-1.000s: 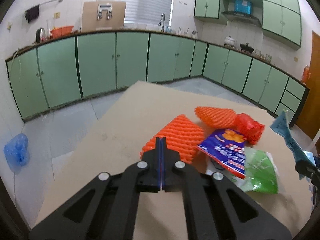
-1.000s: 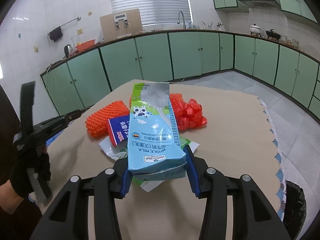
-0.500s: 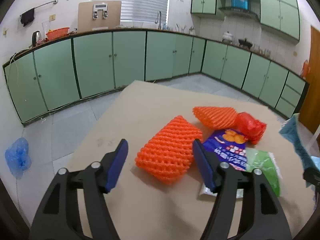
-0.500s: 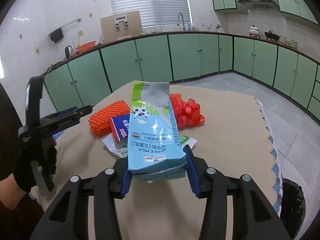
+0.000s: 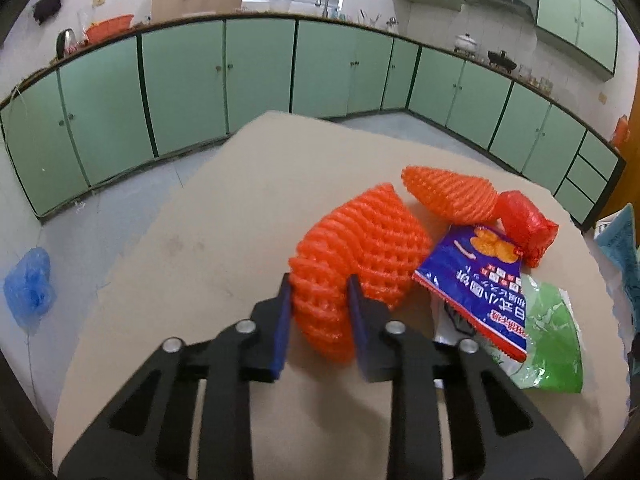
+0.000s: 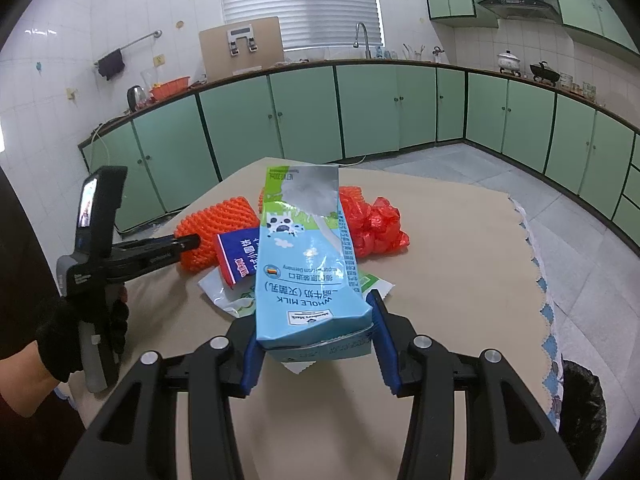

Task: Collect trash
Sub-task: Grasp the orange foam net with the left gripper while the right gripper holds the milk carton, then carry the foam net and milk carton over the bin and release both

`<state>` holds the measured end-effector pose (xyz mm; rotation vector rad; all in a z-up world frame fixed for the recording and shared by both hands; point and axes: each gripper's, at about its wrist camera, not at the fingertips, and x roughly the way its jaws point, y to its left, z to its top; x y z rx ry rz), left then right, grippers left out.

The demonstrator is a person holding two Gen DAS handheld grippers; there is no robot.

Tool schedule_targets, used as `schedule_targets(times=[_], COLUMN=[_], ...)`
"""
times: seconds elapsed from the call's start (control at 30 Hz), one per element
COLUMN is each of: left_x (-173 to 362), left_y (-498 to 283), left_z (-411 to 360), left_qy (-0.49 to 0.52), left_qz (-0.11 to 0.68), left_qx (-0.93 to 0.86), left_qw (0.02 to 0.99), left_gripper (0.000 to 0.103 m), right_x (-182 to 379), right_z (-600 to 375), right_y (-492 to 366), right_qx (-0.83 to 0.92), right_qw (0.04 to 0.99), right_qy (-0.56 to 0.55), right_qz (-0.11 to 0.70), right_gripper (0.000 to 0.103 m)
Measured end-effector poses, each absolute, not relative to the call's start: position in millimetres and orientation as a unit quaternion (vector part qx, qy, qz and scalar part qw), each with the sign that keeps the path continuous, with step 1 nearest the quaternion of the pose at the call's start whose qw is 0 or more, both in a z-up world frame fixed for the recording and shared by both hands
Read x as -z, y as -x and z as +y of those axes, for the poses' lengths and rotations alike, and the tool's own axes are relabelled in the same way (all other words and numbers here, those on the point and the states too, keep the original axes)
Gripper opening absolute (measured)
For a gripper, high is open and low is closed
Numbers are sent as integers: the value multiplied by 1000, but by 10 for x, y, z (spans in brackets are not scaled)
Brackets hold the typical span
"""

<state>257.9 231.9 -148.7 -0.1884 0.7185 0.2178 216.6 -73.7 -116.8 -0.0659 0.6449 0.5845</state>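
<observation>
My left gripper [image 5: 319,295] is shut on the near end of an orange foam fruit net [image 5: 360,248], which bends between the pads on the brown table [image 5: 240,208]. A second orange net [image 5: 448,196], a red plastic bag [image 5: 524,228], a blue snack wrapper [image 5: 476,276] and a green-white bag [image 5: 548,328] lie beside it. My right gripper [image 6: 312,336] is shut on a light-blue whole milk carton [image 6: 304,252] and holds it above the table. The left gripper [image 6: 188,244] and its net [image 6: 224,220] show in the right wrist view.
Green kitchen cabinets [image 5: 256,72] ring the room. A blue plastic bag [image 5: 28,284] lies on the floor to the left. A black-lined bin [image 6: 580,396] stands by the table's right edge. A scalloped cloth edge [image 6: 540,272] runs along that side.
My left gripper opened, moved forward around the orange foam net and closed on its near end. My right gripper kept holding the milk carton almost still.
</observation>
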Motion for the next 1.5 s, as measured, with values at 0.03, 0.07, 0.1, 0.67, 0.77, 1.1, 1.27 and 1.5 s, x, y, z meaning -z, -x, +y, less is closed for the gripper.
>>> schedule_targets(times=[0.03, 0.07, 0.1, 0.67, 0.77, 1.1, 1.27, 1.5], left_x=[1458, 1414, 1383, 758, 748, 770, 822, 963], left_y=[-2534, -2470, -2429, -1750, -1746, -1856, -1923, -2043], left_z=[2301, 2286, 2267, 1577, 1379, 451, -28, -723], left_qy=[91, 90, 91, 55, 49, 31, 26, 17], left_qz=[342, 331, 325, 245, 243, 245, 250, 267], left_qx=[-109, -111, -112, -86, -66, 23, 67, 129], left_qw=[929, 933, 935, 964, 967, 969, 966, 955], left_gripper=[22, 21, 21, 20, 20, 20, 20, 21], right_x=[1168, 1162, 1151, 861, 817, 758, 778, 944], right_z=[-736, -740, -743, -1084, -1219, -1984, -2488, -3194], right_y=[-2154, -2149, -2140, -1851, -1800, -1612, -1544, -1449], right_qx=[-283, -282, -281, -264, -253, -186, -140, -75], right_qw=[907, 907, 908, 926, 930, 947, 953, 954], right_qy=[33, 35, 36, 7, -1, -25, -39, -50], right_qz=[311, 310, 307, 268, 266, 261, 267, 285], right_gripper=[47, 47, 47, 47, 47, 47, 47, 47])
